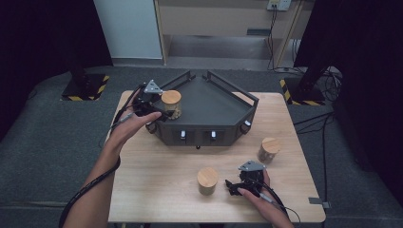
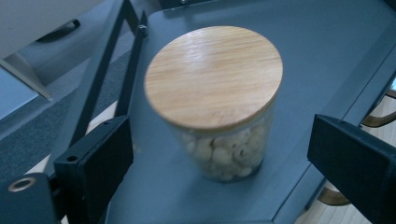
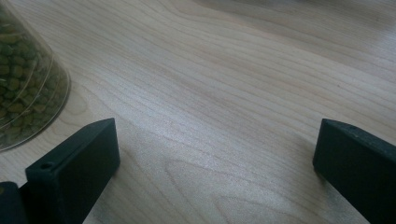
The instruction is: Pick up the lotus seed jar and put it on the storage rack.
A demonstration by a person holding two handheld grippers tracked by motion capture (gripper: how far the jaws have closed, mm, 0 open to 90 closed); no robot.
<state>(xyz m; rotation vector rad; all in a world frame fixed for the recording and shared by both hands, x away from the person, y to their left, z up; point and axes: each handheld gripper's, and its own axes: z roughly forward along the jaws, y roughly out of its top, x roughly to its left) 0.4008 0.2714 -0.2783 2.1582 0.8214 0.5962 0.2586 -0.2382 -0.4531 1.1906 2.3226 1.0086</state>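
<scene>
Worktop (image 1: 157, 190): pale wood, carrying a dark tray, two loose jars and both hands with their tools.
Tray (image 1: 209, 107): dark grey, angular, railed at the sides, at the far middle of the worktop; the high view shows two small white-marked knobs on its front face.
Left claw (image 1: 161, 113): at the tray's left corner, released; in the left gripper view its black jaws stand wide on either side of the jar, clear of the glass.
Right claw (image 1: 231, 186): low at the near right of the worktop, released; the right gripper view shows bare wood between its spread jaws.
Jar on tray (image 2: 219, 102): upright on the tray floor near the left rail, wooden lid on; the left gripper view shows pale round pieces inside.
Middle jar (image 1: 207, 181): stands just left of the right claw; the right gripper view catches its glass edge with green pellets.
Right jar (image 1: 269, 149): wooden-lidded, near the worktop's right side, apart from both claws.
</scene>
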